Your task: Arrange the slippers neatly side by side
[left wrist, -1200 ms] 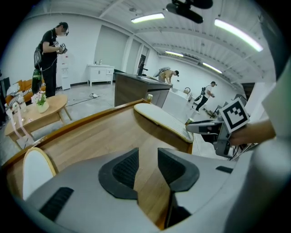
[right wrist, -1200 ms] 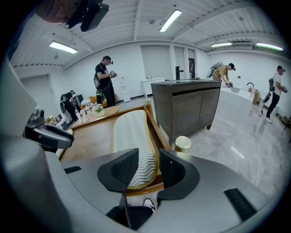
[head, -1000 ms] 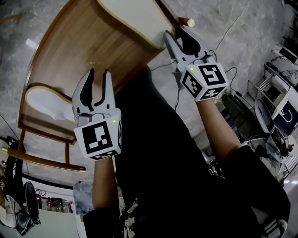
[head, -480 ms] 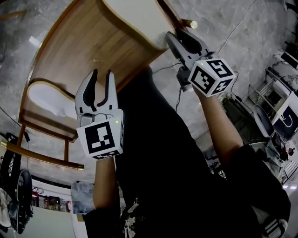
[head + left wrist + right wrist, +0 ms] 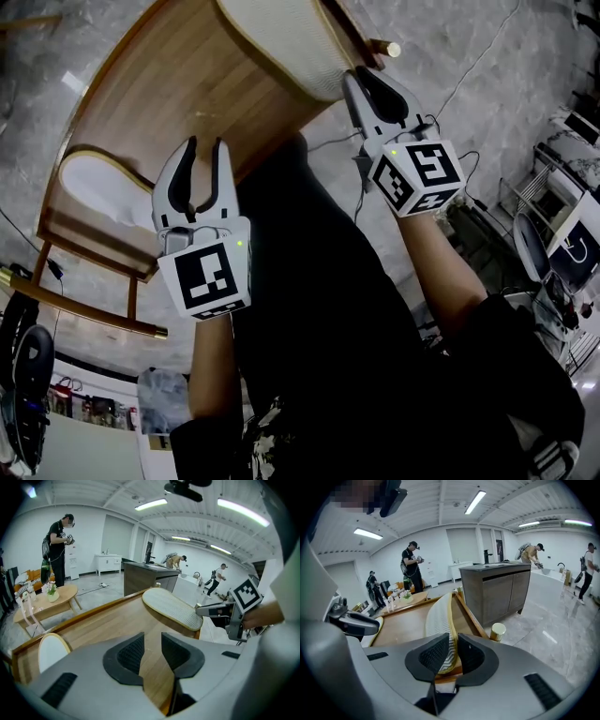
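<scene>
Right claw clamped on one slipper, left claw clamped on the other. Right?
No. The left claw holds nothing: the left gripper view shows only bare table between its jaws, the other slipper off to the side. The right claw has just been closing its jaws and clamps its slipper.

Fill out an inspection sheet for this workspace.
Surface: wooden table, rimmed.
Job's things: held slipper tipped on edge at the table's corner, ridged sole showing; second slipper at the opposite end, apart from it.
Clutter: nothing seen.
Grippers: right gripper has just been closing, pads on the held slipper's edge; left gripper open, empty, over the wood.
Cables: thin cable across the floor.
Surroundings: grey marbled floor, dark cabinet, people behind.
</scene>
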Motion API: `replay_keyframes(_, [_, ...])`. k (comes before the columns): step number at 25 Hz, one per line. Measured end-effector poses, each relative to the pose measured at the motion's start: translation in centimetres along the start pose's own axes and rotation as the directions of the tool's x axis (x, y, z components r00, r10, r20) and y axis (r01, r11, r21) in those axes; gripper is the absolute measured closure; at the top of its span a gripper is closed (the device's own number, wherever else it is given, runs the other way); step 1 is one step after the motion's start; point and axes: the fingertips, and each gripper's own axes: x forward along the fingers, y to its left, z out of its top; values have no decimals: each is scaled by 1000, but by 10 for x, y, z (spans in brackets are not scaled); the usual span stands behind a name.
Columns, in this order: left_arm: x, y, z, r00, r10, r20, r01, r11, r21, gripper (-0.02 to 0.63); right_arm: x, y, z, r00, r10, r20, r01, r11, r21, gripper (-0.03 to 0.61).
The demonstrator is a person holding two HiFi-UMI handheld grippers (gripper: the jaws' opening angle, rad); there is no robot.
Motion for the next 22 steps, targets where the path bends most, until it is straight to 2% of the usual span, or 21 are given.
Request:
replay_keyframes(4, [-4, 3, 1, 1000, 3, 9, -3, 1000, -13, 506, -7, 9, 9, 999, -23, 39, 24, 999, -25, 531])
replay_keyframes(7, [-6, 8, 1, 1000, 23, 12, -23, 999, 24, 508, -13, 21, 15, 998, -22, 64, 26, 997, -66, 534])
replay_keyframes(10, [-9, 12, 4, 999, 29, 20, -29, 999, 36, 508, -19, 35, 22, 995, -26, 91, 40, 987, -157, 537])
replay_keyframes(15, [-14, 19, 0, 999, 39, 21, -40, 998, 42, 509, -21, 55, 28, 994, -37, 106, 73, 929, -363, 538])
replay_keyframes(22, [-19, 27, -5, 998, 52, 30, -53, 998, 30, 523, -21, 75, 29, 995, -17, 100, 66, 861, -505, 555])
